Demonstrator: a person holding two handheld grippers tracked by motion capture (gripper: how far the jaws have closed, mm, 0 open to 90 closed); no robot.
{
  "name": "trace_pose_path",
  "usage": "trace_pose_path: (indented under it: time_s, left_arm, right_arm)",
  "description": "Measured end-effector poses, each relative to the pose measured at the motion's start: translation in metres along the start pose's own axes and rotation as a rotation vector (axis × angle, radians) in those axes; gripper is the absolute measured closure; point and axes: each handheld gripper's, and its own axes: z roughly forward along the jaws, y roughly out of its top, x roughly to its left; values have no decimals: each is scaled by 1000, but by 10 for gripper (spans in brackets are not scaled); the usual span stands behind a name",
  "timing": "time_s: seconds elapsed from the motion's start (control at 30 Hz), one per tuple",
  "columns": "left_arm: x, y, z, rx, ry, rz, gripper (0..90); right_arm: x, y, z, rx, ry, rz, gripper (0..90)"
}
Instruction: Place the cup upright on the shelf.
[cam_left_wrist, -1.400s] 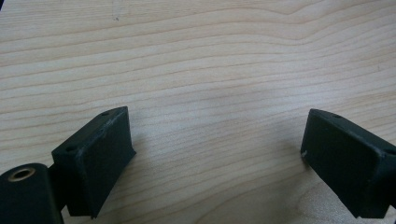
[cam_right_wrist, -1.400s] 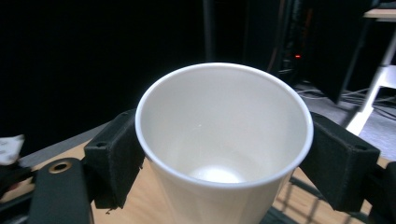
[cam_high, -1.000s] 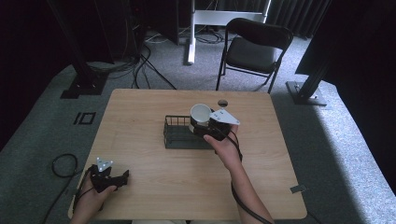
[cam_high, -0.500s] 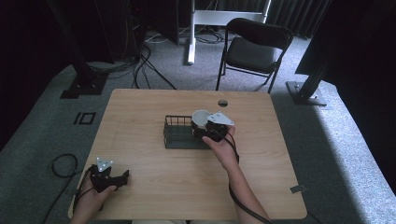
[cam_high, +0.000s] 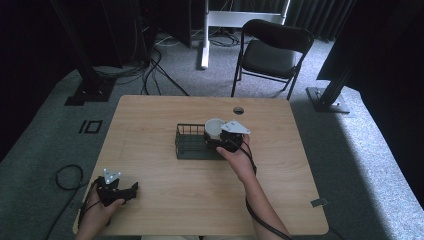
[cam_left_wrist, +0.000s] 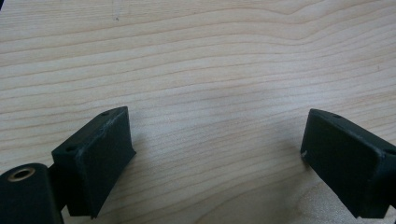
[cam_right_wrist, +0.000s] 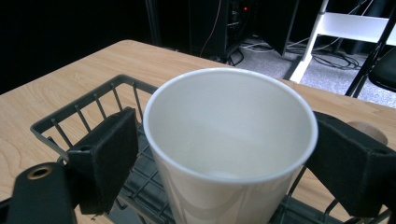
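Two grippers are at work on the wooden table (cam_high: 150, 120), one near each side of the person. At the left, close to the table's near corner, the left gripper (cam_high: 131, 190) sits low in the person's left hand (cam_high: 102, 205), its grey three-cornered plate facing up; in the left gripper view its two black jaws stand spread wide apart over bare wood grain, with nothing between them. Farther right, near the middle of the table, lies a dark wire basket (cam_high: 187, 142), rectangular, with low barred walls. At the basket's right end the white paper cup (cam_high: 214, 128) stands upright with its open mouth up, held over or in that end of the basket; whether its base touches the basket's floor cannot be told. The right gripper (cam_high: 216, 140) pinches the cup, its jaws pressed against opposite sides of the cup's wall just below the rim, as the right gripper view shows clearly, with the basket's bars beneath and behind the cup. The person's right hand (cam_high: 240, 160) grips the tool from the near side, cable trailing back along the forearm.
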Motion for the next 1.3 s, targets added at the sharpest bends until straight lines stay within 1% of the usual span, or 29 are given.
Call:
trace_pose_path:
  time_s: [0.1,0.2,0.33,0.53,0.67,0.7,0.8,0.93,1.0,1.07,1.23,1.3]
  left_arm:
    - [0,0,0,0,0,0,94]
    - [0,0,0,0,0,0,94]
    - [0,0,0,0,0,0,94]
    - [0,0,0,0,0,0,94]
    - [0,0,0,0,0,0,94]
    - [0,0,0,0,0,0,94]
    - [0,0,0,0,0,0,94]
    - [0,0,0,0,0,0,94]
    - [0,0,0,0,0,0,94]
    - [0,0,0,0,0,0,94]
    - [0,0,0,0,0,0,94]
    - [0,0,0,1,0,1,94]
  right_arm:
    - [-1,0,-2,-9,9,7,114]
    - [-2,1,-6,-26,20,34,114]
    - [-5,0,-13,-40,8,30,114]
    - [-7,-6,-22,-14,12,-10,114]
    - [-8,-10,-27,-9,14,-12,114]
    - [-9,-12,-31,-12,15,-5,114]
    - [-11,-14,-36,-9,10,-10,114]
    - [-17,-19,-47,-5,-6,-17,114]
    - [-19,-20,-49,-4,-11,-22,114]
    - [-23,-26,-54,-2,-19,-19,113]
    - [-28,-34,-60,6,-31,-11,114]
    - [-33,-41,-63,18,-38,-13,114]
